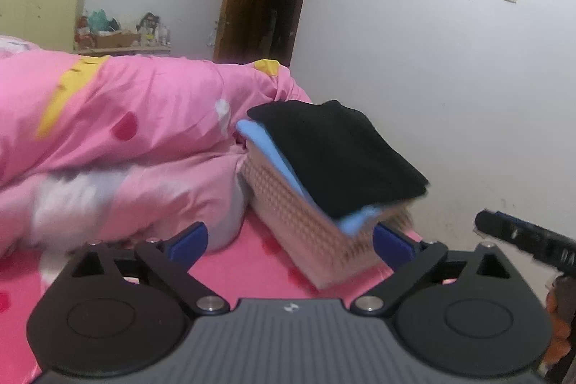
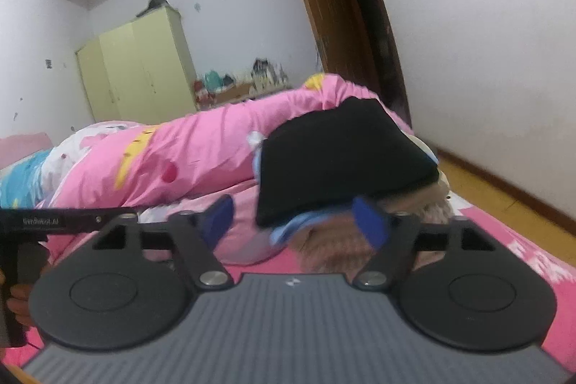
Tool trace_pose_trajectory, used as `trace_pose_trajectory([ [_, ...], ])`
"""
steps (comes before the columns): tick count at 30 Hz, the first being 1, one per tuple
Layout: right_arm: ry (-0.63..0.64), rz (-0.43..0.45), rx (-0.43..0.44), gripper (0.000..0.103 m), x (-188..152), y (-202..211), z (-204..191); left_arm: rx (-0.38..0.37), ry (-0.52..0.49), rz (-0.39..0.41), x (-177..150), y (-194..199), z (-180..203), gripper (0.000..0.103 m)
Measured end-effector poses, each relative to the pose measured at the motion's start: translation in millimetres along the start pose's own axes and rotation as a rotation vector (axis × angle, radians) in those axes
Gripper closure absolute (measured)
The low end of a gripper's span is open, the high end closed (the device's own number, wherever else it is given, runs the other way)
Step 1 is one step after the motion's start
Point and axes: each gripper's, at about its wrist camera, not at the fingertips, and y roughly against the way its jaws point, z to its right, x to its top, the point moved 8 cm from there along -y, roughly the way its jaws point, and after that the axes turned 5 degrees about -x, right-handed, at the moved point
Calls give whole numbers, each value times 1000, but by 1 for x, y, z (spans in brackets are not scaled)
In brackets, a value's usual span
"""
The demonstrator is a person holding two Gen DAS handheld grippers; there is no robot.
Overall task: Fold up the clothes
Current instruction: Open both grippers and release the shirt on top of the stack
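Left gripper (image 1: 289,242): black linkage arms, round black side discs, silver pivot screws, blue fingertip pads (image 1: 189,242), grey ribbed body with small white logo. Right gripper (image 2: 297,222): same build, blue pads (image 2: 370,222). White lettering on neighbouring black bar.

black garment (image 1: 338,153): matt cloth | basket (image 1: 306,225): woven, rough | quilt (image 1: 144,132): smooth, slightly shiny cloth

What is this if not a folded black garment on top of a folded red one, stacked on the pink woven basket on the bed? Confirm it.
Wrong colour. The folded black garment lies on a folded light blue garment, not red. The left wrist view shows this. The stack does sit on the pink woven basket on the bed.
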Motion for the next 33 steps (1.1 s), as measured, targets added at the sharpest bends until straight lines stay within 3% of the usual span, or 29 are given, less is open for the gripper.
trace_pose_trajectory([
  [9,-1,-4,-127,8,-40,87,-42,-39,28,64,-40,98,33,0],
  [13,-9,11,-164,4,-49,109,-56,16,36,82,-52,120,33,0],
  [18,-12,15,-213,1,-56,128,-67,73,-6,73,-65,131,32,0],
  [33,74,10,-334,1,-65,139,-96,166,8,50,-78,142,19,0],
])
